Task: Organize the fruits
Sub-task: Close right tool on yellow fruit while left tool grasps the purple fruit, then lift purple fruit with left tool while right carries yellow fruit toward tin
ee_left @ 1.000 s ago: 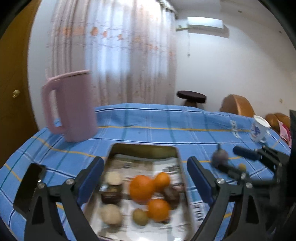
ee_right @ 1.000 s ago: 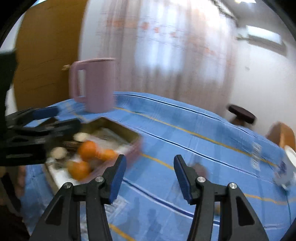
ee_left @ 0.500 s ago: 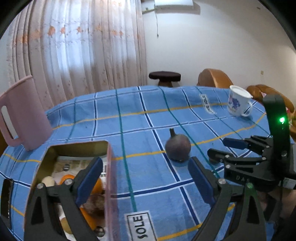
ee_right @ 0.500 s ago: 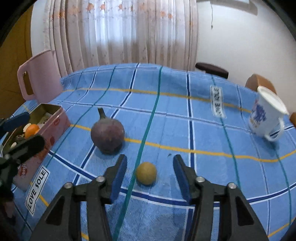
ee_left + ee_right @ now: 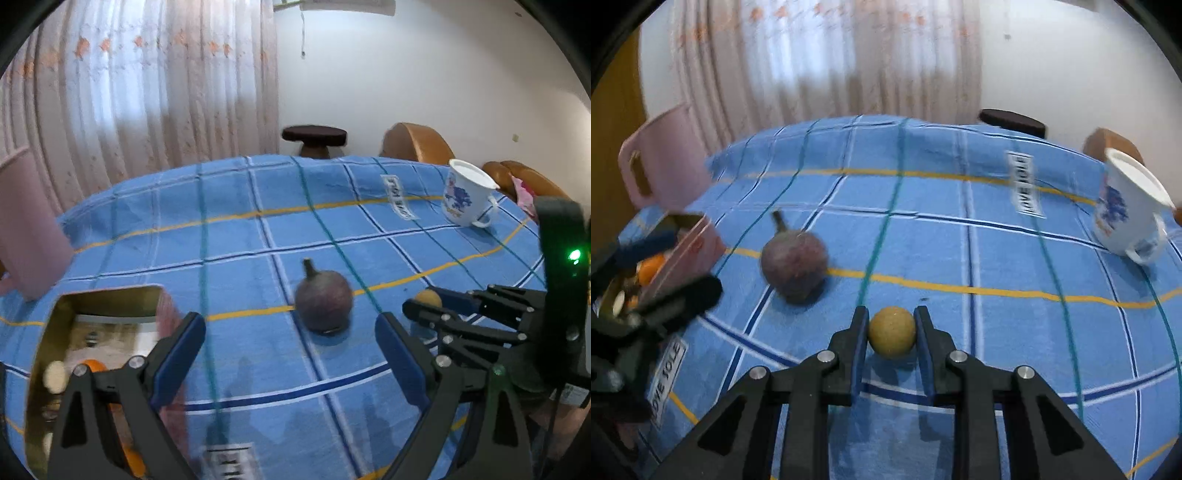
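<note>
On the blue checked cloth of your worktop (image 5: 997, 258), items as they lie:

Item one: small round tan-yellow fruit (image 5: 892, 326). It sits on the cloth, clamped between the blue pads of your right claw (image 5: 892, 325), whose jaws have just been closing and now press it on both sides. It does not look lifted yet; its shadow lies directly under it.

Item two: large dull-purple round fruit with a dark stem (image 5: 323, 304). It stands loose on the cloth ahead of your left claw (image 5: 290, 349), near the tan fruit but apart from it. The left claw's jaws stand wide apart with nothing between them, and they are short of the fruit.

Item three: shallow rectangular metal tin lined with newspaper (image 5: 40, 343), at the left of the worktop. It holds orange citrus fruits (image 5: 92, 365) and at least one pale round piece (image 5: 55, 374); the rest of its contents are hidden behind the claw or blurred.

Bystanders: pink plastic jug (image 5: 661, 170) behind the tin, white mug with blue print (image 5: 1126, 210) at the far right.

Progress, as a judgement: most fruit is already gathered in the tin. Two pieces remain outside. One is gripped and needs carrying across; the purple one is untouched and likely yours to take with the left.
</note>
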The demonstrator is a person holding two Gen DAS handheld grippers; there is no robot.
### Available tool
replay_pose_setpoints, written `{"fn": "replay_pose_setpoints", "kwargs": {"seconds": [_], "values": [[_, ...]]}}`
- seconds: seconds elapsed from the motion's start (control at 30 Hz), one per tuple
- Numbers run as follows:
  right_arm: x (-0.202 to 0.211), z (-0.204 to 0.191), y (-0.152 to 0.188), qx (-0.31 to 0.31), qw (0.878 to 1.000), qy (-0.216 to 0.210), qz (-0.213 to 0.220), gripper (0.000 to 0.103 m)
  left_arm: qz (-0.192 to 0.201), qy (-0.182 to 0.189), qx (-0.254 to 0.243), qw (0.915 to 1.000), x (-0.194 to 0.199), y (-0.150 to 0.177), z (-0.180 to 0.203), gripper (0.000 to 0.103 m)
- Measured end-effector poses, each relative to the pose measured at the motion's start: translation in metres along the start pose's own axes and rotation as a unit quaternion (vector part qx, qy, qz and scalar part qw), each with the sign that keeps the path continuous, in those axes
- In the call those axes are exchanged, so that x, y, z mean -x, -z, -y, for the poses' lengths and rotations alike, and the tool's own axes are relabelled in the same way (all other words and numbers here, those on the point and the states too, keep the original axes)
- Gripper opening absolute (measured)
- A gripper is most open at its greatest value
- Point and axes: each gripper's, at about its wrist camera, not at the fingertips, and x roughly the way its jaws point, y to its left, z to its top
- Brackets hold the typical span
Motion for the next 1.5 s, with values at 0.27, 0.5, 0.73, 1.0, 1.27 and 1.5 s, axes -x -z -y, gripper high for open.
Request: {"fn": "replay_pose_setpoints", "kwargs": {"seconds": [0.27, 0.5, 0.73, 1.0, 1.27, 1.5], "values": [[0.005, 0.017, -0.001, -0.046, 0.999, 0.009, 0.016, 0.026, -0.038, 0.022, -0.006, 0.9990, -0.036, -0.004, 0.017, 0.082], [0.007, 0.019, -0.001, -0.051, 0.998, 0.011, 0.018, 0.027, -0.073, 0.035, -0.006, 0.9967, -0.065, -0.005, 0.021, 0.059], [0.009, 0.019, -0.001, -0.048, 0.999, 0.009, 0.024, 0.027, -0.078, 0.054, 0.019, 0.9954, -0.065, -0.002, 0.009, 0.051], [0.020, 0.014, 0.000, -0.033, 0.998, 0.000, 0.053, 0.027, -0.042, 0.049, 0.023, 0.9977, -0.047, 0.001, 0.005, 0.051], [0.030, 0.010, 0.001, -0.021, 0.997, -0.011, 0.079, 0.027, 0.000, 0.036, 0.012, 0.9993, -0.026, 0.005, 0.010, 0.051], [0.039, 0.007, 0.003, -0.015, 0.994, -0.020, 0.102, 0.027, 0.032, 0.022, 0.002, 0.9993, -0.012, 0.007, 0.014, 0.051]]}}
